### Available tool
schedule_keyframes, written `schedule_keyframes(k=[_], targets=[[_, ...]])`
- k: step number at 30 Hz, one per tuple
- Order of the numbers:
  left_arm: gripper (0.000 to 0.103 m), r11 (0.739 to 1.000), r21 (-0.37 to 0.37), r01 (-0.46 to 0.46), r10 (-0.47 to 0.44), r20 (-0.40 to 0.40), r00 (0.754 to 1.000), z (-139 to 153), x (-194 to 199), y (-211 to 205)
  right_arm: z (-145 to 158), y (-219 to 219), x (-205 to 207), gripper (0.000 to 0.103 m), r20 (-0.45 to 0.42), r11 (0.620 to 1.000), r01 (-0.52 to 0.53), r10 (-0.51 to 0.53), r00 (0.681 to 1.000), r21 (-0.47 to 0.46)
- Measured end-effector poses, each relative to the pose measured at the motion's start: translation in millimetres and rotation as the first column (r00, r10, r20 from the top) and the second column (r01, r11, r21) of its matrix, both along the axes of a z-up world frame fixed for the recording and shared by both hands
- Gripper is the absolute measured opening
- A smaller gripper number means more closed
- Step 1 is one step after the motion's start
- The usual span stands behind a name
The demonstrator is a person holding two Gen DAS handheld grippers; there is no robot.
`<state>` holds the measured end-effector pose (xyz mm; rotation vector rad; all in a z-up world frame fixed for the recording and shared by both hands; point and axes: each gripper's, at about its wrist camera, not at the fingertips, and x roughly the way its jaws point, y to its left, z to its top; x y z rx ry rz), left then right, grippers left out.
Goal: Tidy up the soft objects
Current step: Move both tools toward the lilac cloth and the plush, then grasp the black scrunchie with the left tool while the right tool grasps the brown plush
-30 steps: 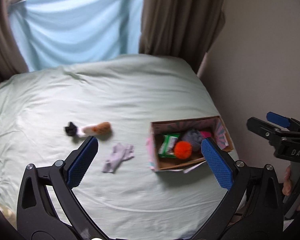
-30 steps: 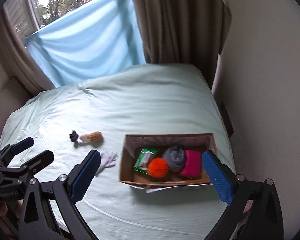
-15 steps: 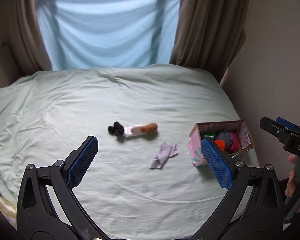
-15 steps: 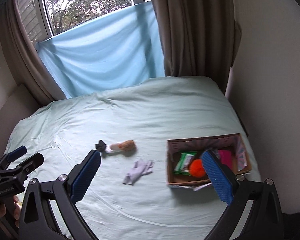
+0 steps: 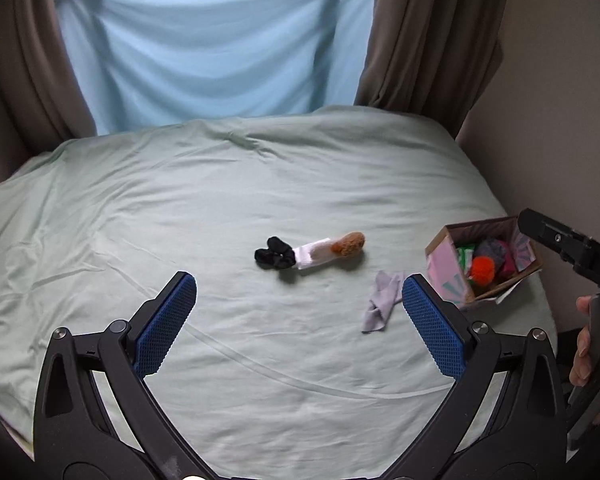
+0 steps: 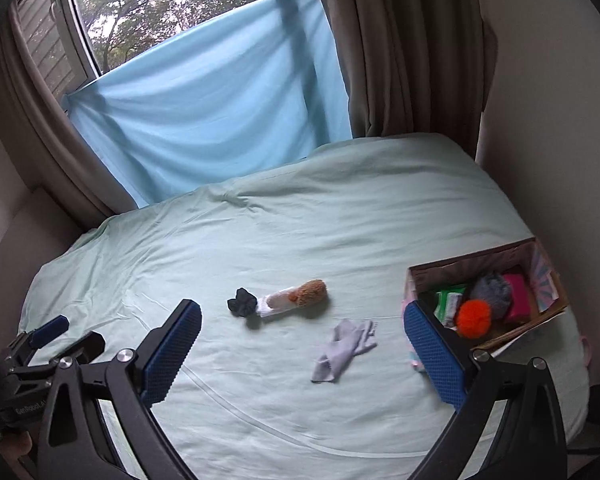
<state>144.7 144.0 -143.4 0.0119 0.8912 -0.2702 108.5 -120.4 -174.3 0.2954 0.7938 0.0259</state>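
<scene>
1. Both tongs, left (image 5: 299, 316) and right (image 6: 303, 340), are hanging wide and empty above the bed (image 5: 180, 200).
2. Cloth (image 6: 345, 349), sock (image 6: 278, 304) and scrunchie (image 6: 242, 301) are lying loose.
3. Box (image 6: 414, 280) is sitting far right, part-filled; the cloth probably needs gripping next.

- Right tool (image 5: 572, 248) cut off by the picture's right edge in the left wrist view; fingertips out of sight, so opening not readable there.
- Left tool (image 6: 56, 336) partly off the left edge in the right wrist view.
- Cardboard box (image 6: 480, 264): near corner hidden behind a blue pad (image 6: 436, 356); green packet (image 6: 450, 304) lettering too small to read.
- Grey cloth (image 5: 382, 300): edge nearest the box covered by a pad.
- Bed (image 5: 260, 184): near edge hidden behind tool frames.
</scene>
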Motion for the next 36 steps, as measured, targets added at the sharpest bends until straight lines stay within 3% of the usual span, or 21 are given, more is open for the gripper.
schedule_keyframes(k=[9, 24, 36], targets=[[0.102, 0.999, -0.013, 0.045, -0.046, -0.073, 0.996, -99.6, 75.5, 9.3, -75.1, 22.5, 58.7, 0.101, -0.004, 1.0, -0.017, 0.017, 1.0, 0.004], [0.102, 0.994, -0.038, 0.102, -0.107, -0.175, 0.979, -272.3, 182.8, -21.1, -234.8, 23.4, 159.1, 0.1, -0.103, 0.999, -0.037, 0.04, 0.994, 0.032], [0.087, 0.987, -0.073, 0.146, -0.158, -0.214, 0.964, -333.8, 218.9, -33.1, -302.7, 21.5, 211.0, 0.084, -0.149, 0.991, -0.132, 0.134, 0.98, 0.027]])
